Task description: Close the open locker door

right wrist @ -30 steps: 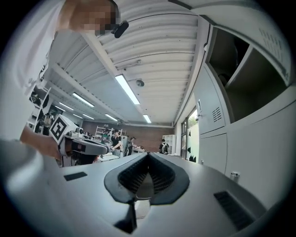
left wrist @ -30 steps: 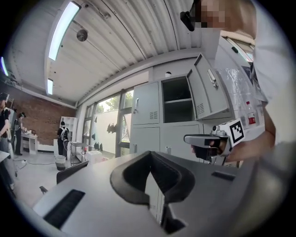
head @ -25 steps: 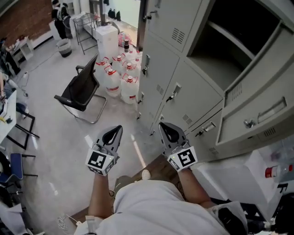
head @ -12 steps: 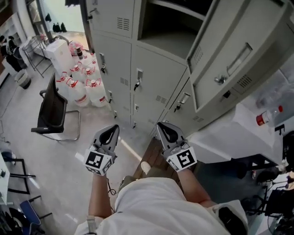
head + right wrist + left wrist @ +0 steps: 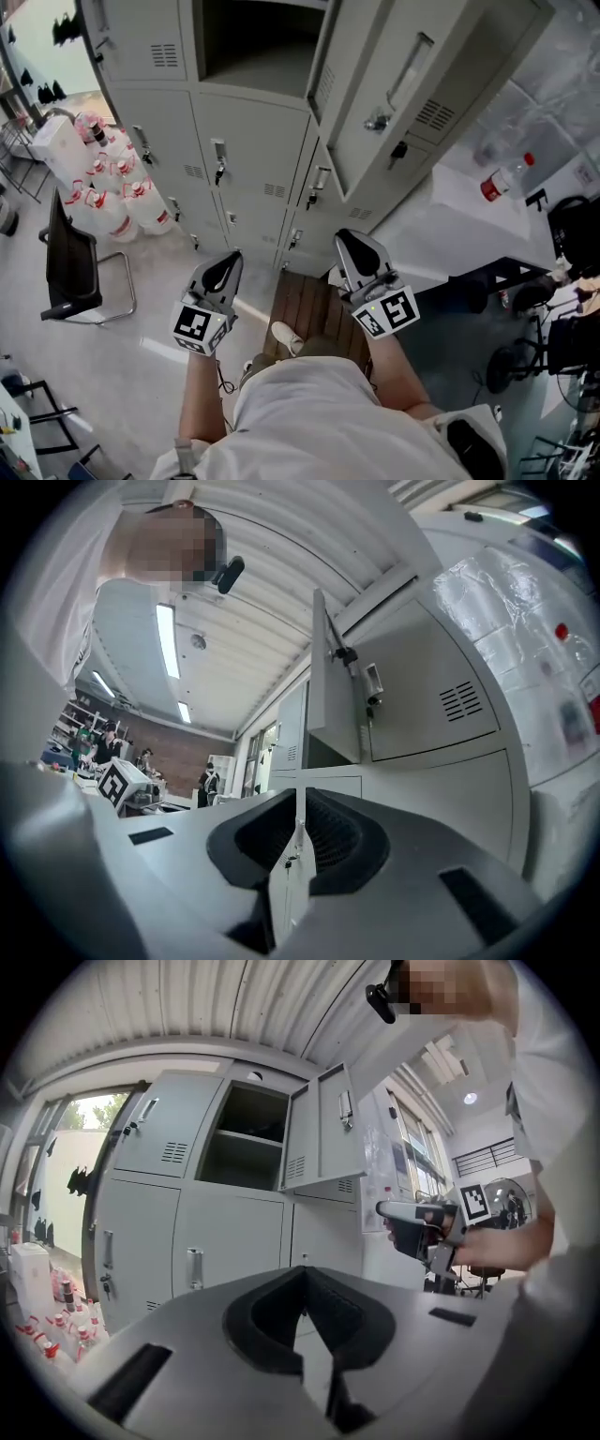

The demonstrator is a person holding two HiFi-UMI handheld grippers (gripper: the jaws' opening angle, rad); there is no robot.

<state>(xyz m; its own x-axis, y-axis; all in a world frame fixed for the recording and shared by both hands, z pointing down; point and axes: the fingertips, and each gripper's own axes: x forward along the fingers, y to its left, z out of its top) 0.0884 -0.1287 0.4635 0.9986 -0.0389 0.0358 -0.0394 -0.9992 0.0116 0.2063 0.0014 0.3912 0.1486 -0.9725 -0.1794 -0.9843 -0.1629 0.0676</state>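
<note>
Well to the left of the left claw [image 5: 225, 267], a black chair on a metal sled frame [image 5: 73, 267] stands on the grey floor [image 5: 141, 366]. Up and left of that claw, a cluster of clear plastic jugs with red caps [image 5: 117, 202] sits beside a white boxy unit [image 5: 58, 142]. Between the 2 claws, just below them, lies a brown slatted wooden board [image 5: 305, 309]. Up and right of the right claw [image 5: 358, 246], 1 clear plastic bottle with a red cap [image 5: 502, 178] rests on a white tabletop [image 5: 441, 220].

The lockers [image 5: 251, 155] and the door [image 5: 441, 66] are showing pale grey; the jugs [image 5: 141, 204] are standing white with red caps (the bottle [image 5: 502, 180] too is wearing a red cap); the chair [image 5: 70, 264] is looking black, the mat [image 5: 302, 309] brown and slatted, the shirt [image 5: 309, 422] white, the floor [image 5: 131, 352] grey
</note>
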